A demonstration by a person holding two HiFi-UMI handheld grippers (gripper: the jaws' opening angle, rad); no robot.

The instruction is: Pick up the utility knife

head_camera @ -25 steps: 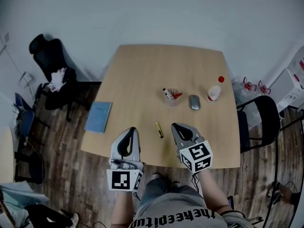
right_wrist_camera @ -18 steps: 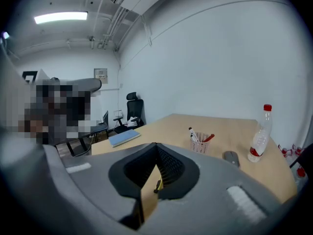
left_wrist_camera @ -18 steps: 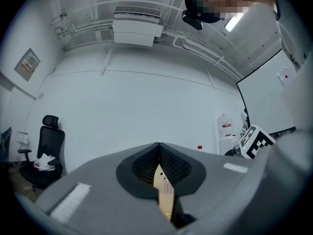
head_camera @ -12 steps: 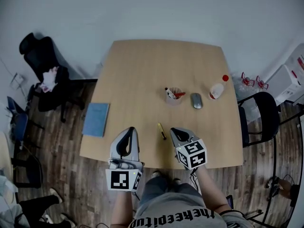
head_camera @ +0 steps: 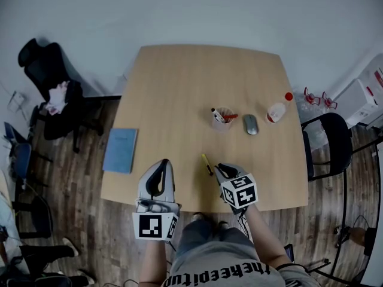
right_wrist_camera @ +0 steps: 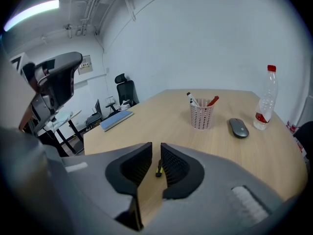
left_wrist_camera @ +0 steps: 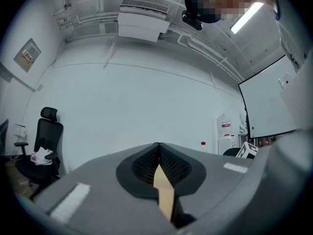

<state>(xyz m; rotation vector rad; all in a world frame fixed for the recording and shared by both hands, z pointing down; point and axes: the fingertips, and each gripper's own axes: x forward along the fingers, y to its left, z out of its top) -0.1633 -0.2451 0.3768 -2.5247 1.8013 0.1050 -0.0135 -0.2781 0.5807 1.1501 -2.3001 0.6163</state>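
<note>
Head view: utility knife (head_camera: 207, 164) lies flat on the light wood tabletop (head_camera: 179, 94). It is a slim yellow-and-dark stick near the front edge, just beside the tip of the right gripper (head_camera: 220, 170); contact can't be told from above. Right gripper view adds that its ribbed black fingers stand a narrow slit apart and are opening, with nothing pinched. The knife shows through that slit, lying on the tabletop ahead, too small to read the blade end. Left gripper (left_wrist_camera: 158, 148), own view: finger tips together and empty, only a wedge of wood showing below them. It faces the white wall, so the knife is out of that view. Behind the knife are a pink mesh pen cup (right_wrist_camera: 201, 115), a grey oval mouse (right_wrist_camera: 238, 128) and a clear bottle (right_wrist_camera: 264, 105) with a red cap. A blue notebook (head_camera: 120, 150) lies at the left edge.
</note>
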